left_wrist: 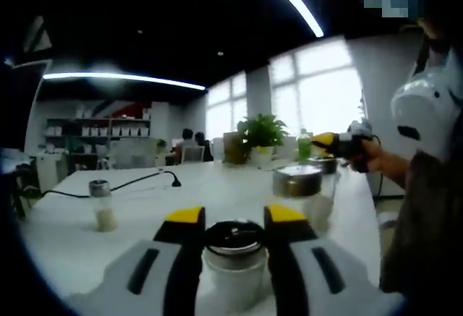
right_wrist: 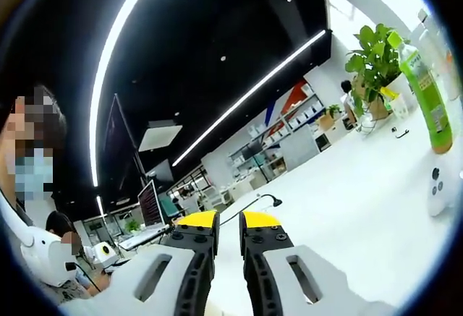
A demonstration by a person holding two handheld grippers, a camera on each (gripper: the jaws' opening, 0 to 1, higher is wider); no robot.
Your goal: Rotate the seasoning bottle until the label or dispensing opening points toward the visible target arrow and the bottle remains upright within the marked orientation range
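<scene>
A seasoning bottle (left_wrist: 233, 258) of clear glass with a metal cap stands upright on the white table (left_wrist: 145, 244), low in the left gripper view. My left gripper (left_wrist: 235, 216) has its yellow-tipped jaws pressed against both sides of the cap. No label or target arrow can be made out. Far to the right, a person's hand holds my right gripper (left_wrist: 331, 141) above the table. In the right gripper view, my right gripper (right_wrist: 229, 220) is raised and tilted, with its jaws nearly together and nothing between them.
Two more shakers stand on the table, a small one (left_wrist: 101, 205) at the left and a wider one (left_wrist: 299, 186) at the right. A black cable (left_wrist: 137, 182) crosses the far side. A green bottle (right_wrist: 427, 103), a plant (right_wrist: 372, 59) and a white device (right_wrist: 440, 189) sit near the table's end.
</scene>
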